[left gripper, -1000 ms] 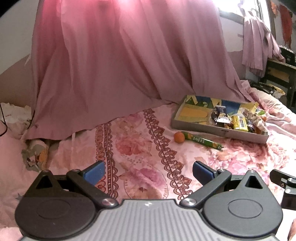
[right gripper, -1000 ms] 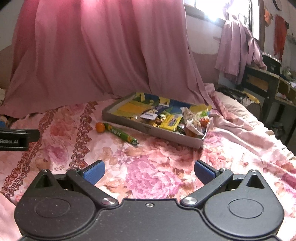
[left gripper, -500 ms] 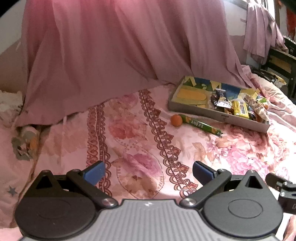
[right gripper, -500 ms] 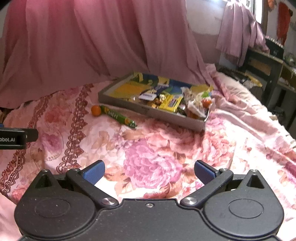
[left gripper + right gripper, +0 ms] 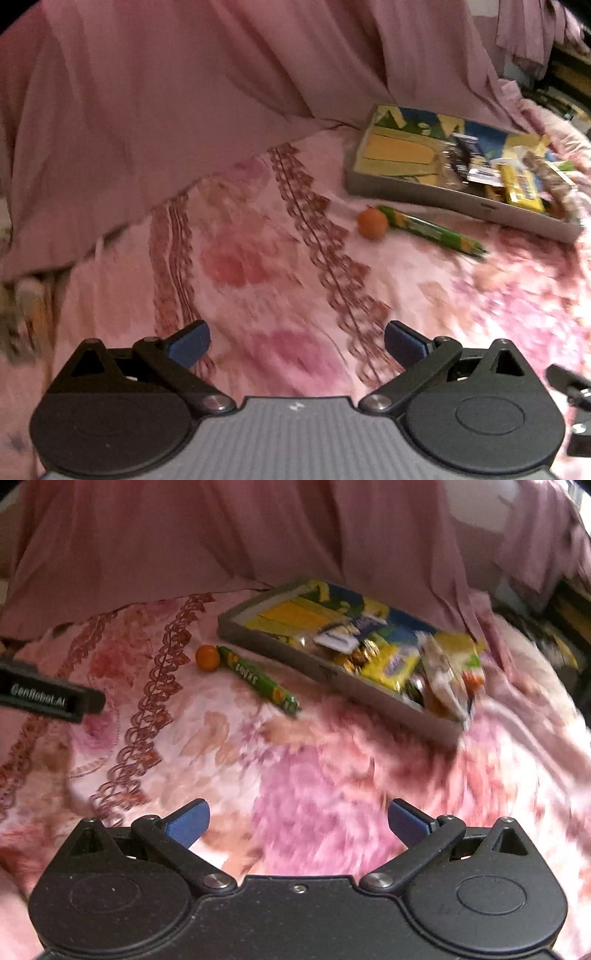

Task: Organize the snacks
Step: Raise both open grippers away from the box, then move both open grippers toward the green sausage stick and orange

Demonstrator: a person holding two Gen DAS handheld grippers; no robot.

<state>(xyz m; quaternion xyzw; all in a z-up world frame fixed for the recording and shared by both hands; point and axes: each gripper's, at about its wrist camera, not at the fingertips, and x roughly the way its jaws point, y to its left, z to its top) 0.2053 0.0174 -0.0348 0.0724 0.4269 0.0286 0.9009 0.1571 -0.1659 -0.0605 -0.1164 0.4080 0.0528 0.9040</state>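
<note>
Both cameras have dipped and pushed in since half a second ago, so the tray and loose snacks sit bigger in view now, and everything is a bit motion-blurred. On the bed (image 5: 314, 775), with its pink floral cover, the green candy tube (image 5: 258, 679) lies flat, long axis running diagonally: one end touching or just about touching the small orange ball (image 5: 207, 657), the other end pointing away toward the near long wall of the gray tray (image 5: 369, 690). Tube and ball are just beside that wall, outside the tray. The tray (image 5: 461, 201) holds a jumble of wrappers packed toward its right end, including a yellow packet (image 5: 393, 666); its left end is mostly bare printed lining. Left claw (image 5: 295, 341) is spread wide, blue pads (image 5: 188, 343) well apart, holding nothing and touching nothing I can see. Right claw (image 5: 297, 821) is the same deal, wide and empty, hanging above the bedcover. A pink curtain (image 5: 184, 110) drapes down behind it all.
</note>
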